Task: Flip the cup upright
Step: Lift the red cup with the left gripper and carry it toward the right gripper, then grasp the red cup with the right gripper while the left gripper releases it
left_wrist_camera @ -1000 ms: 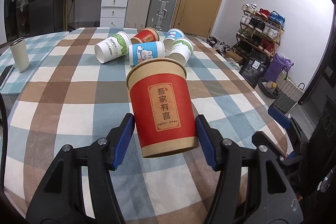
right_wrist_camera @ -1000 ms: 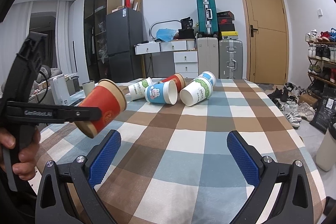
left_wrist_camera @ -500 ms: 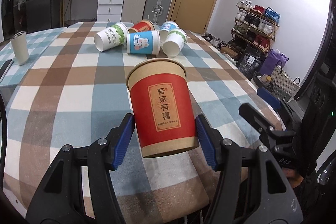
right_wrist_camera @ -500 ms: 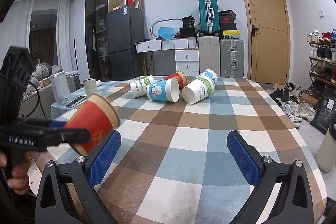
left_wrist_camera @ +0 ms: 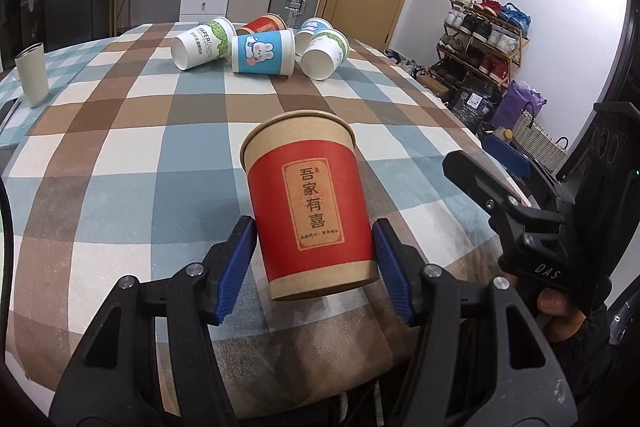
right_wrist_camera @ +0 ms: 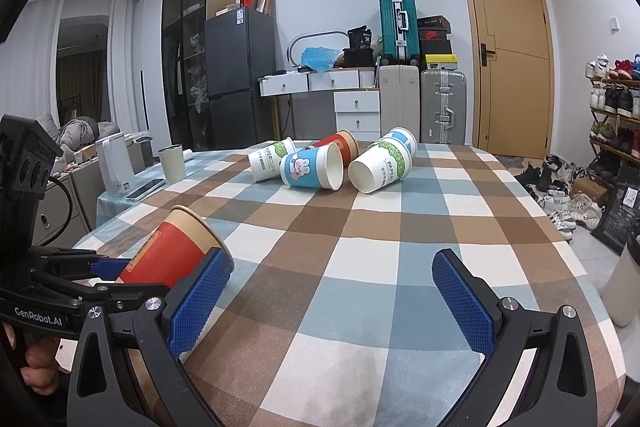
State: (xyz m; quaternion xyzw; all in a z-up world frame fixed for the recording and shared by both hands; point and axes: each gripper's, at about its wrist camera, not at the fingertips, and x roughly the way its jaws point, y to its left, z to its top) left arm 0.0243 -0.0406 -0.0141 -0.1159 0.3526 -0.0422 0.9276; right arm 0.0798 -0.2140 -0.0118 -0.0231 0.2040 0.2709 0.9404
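Observation:
My left gripper (left_wrist_camera: 314, 263) is shut on a red and kraft paper cup (left_wrist_camera: 308, 203) with Chinese writing. The cup tilts, mouth up and away, low over the near edge of the checked table (left_wrist_camera: 120, 131). The same cup shows in the right wrist view (right_wrist_camera: 172, 251), leaning mouth toward the table's middle, held by the left gripper (right_wrist_camera: 108, 267). My right gripper (right_wrist_camera: 332, 291) is open and empty above the table's near side; it also shows at the right of the left wrist view (left_wrist_camera: 504, 171).
Several paper cups lie on their sides in a cluster at the far end: a white and green one (left_wrist_camera: 202, 43), a blue rabbit one (left_wrist_camera: 262, 51), a red one (left_wrist_camera: 262, 25), another white one (left_wrist_camera: 324, 54). A beige tumbler (left_wrist_camera: 32, 73), kettle (right_wrist_camera: 114, 163) and phone (right_wrist_camera: 146, 189) stand left.
My left gripper has carried the red cup down and back toward the table's near edge. The right gripper has stayed open and nearly still.

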